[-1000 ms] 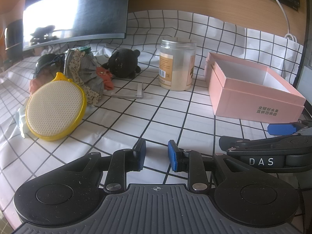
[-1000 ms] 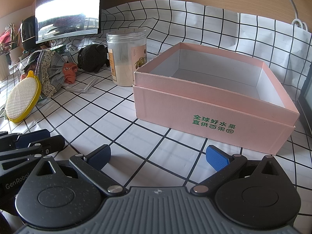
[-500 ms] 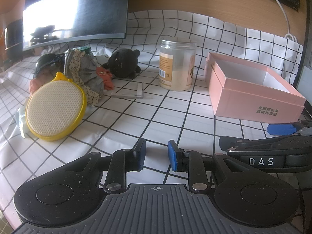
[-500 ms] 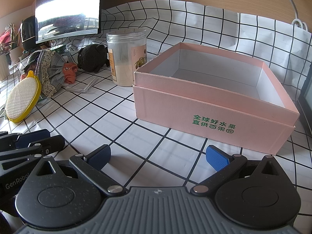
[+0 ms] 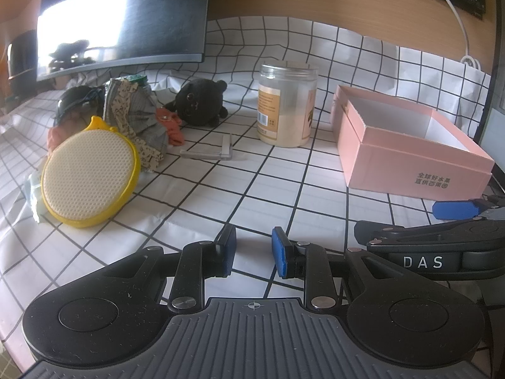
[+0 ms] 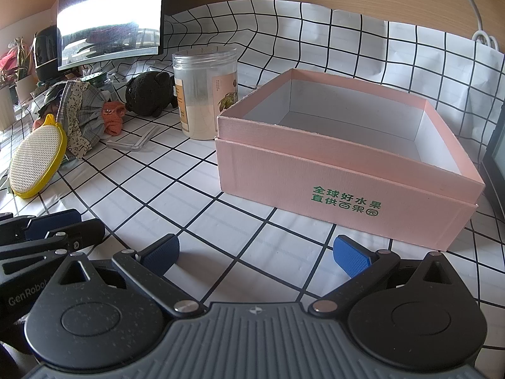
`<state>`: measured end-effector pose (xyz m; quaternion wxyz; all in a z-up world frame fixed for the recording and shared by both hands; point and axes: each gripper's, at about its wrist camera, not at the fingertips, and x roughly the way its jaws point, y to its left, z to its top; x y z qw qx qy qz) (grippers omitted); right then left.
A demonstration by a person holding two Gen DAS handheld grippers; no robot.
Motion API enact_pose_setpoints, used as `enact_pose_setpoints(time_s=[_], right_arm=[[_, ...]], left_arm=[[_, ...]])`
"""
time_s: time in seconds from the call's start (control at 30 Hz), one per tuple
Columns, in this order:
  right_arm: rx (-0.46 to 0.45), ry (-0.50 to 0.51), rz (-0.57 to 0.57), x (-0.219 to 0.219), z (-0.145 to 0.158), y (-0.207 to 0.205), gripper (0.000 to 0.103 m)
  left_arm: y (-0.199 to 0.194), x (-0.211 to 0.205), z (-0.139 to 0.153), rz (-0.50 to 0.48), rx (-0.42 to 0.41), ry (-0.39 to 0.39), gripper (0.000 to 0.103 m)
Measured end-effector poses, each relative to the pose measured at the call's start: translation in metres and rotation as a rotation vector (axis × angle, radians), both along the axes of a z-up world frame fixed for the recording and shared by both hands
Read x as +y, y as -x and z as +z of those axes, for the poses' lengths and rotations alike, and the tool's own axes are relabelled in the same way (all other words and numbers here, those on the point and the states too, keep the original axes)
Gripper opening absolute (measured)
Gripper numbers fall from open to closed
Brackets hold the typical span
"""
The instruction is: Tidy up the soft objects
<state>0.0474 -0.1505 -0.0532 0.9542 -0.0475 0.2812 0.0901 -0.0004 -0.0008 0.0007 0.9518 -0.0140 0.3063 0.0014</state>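
Observation:
Soft items are piled at the left: a yellow-rimmed sponge pad (image 5: 90, 175) (image 6: 36, 161), a grey patterned cloth (image 5: 139, 117) (image 6: 82, 113), a small orange toy (image 5: 170, 123) (image 6: 113, 118) and a black plush animal (image 5: 199, 102) (image 6: 150, 93). An empty pink box (image 5: 410, 164) (image 6: 268, 170) stands at the right. My left gripper (image 5: 253, 243) hovers low over the checked tablecloth, open by a narrow gap with nothing in it, well short of the pile. My right gripper (image 6: 255, 251) is wide open and empty just in front of the box.
A clear jar of pale powder (image 5: 287, 104) (image 6: 205, 91) stands between the plush and the box. A clear plastic angle piece (image 5: 211, 153) (image 6: 132, 142) lies flat near the cloth. A dark monitor (image 5: 126, 15) stands at the back left, a white cable (image 5: 457, 15) hangs at the back right.

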Motion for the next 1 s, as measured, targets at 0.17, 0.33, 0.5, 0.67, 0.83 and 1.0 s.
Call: enact_pose_setpoints(time_s=[0.17,0.33,0.5,0.67,0.83,1.0], right_arm=[[0.000,0.000,0.000,0.000,0.000,0.000,0.103],[0.019,0.002,0.022,-0.004,-0.004,-0.002,0.103],[0.123,0.025,0.020,-0.003,0.004,-0.009,0.103],[0.184,0.045,0.019,0.000,0.008,-0.013,0.103],[0.191,0.037,0.032,0.016,0.012,-0.009,0.093],[0.075,0.030,0.138,0.085,0.039,0.006,0.091]], left_arm=[[0.000,0.000,0.000,0.000,0.000,-0.001,0.028],[0.001,-0.003,0.002,0.000,0.001,-0.020,0.029],[0.002,-0.002,0.000,-0.005,-0.006,-0.007,0.028],[-0.002,0.022,0.006,-0.138,0.035,0.076,0.027],[-0.002,0.087,0.048,-0.133,-0.041,0.074,0.027],[-0.030,0.186,0.079,-0.069,0.018,0.106,0.026]])
